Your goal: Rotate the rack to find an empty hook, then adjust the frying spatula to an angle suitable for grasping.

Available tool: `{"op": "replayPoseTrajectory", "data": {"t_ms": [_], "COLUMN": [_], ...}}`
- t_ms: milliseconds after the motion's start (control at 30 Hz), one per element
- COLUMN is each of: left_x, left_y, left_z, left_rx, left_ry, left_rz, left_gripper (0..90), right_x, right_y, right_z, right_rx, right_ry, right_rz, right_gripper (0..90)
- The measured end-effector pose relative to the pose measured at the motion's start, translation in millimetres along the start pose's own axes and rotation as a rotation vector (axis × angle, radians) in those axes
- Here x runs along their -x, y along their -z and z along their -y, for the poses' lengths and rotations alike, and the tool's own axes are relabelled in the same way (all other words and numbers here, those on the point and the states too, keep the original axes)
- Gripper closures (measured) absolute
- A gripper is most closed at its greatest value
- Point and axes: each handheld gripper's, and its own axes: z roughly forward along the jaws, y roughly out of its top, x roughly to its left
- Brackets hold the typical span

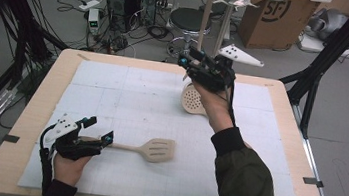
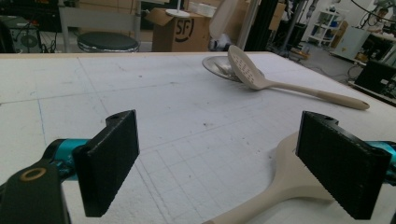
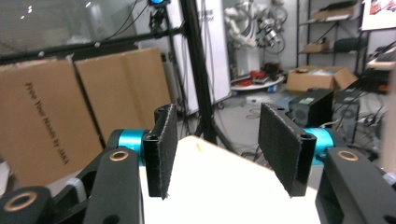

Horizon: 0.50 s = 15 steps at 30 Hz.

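A beige slotted spatula lies on the white mat at the front, handle toward my left gripper. That gripper rests at the front left with its jaws wide apart. In the left gripper view the spatula lies low by the right-hand pad, and neither pad presses on it. A beige perforated skimmer lies at the far middle, its handle hidden under the right hand. Its head leans on a shiny metal dish. My right gripper hovers just beyond the skimmer head, open, nothing between its pads.
A metal stand pole rises at the table's far edge with a beige stick beside it. The metal dish sits under the skimmer head. A white foam mat covers the wooden table. Behind are a stool and a cardboard box.
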Motion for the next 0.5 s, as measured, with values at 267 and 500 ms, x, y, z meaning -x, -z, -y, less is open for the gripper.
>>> {"op": "replayPoseTrajectory", "data": {"t_ms": [267, 500], "left_x": [0.4, -2.6], "left_y": [5.1, 15.7], "left_z": [0.5, 0.2], "left_rx": [0.002, 0.023], "left_ry": [-0.003, 0.006], "left_rz": [-0.017, -0.055], "left_gripper": [13.9, 13.9], "right_x": [-20.4, -48.9], "right_y": [-13.4, -35.6], "right_z": [34.7, 82.6], "right_rx": [-0.127, -0.245], "right_ry": [-0.011, -0.022], "right_rz": [-0.087, -0.184], "right_gripper": [47.2, 52.3]}}
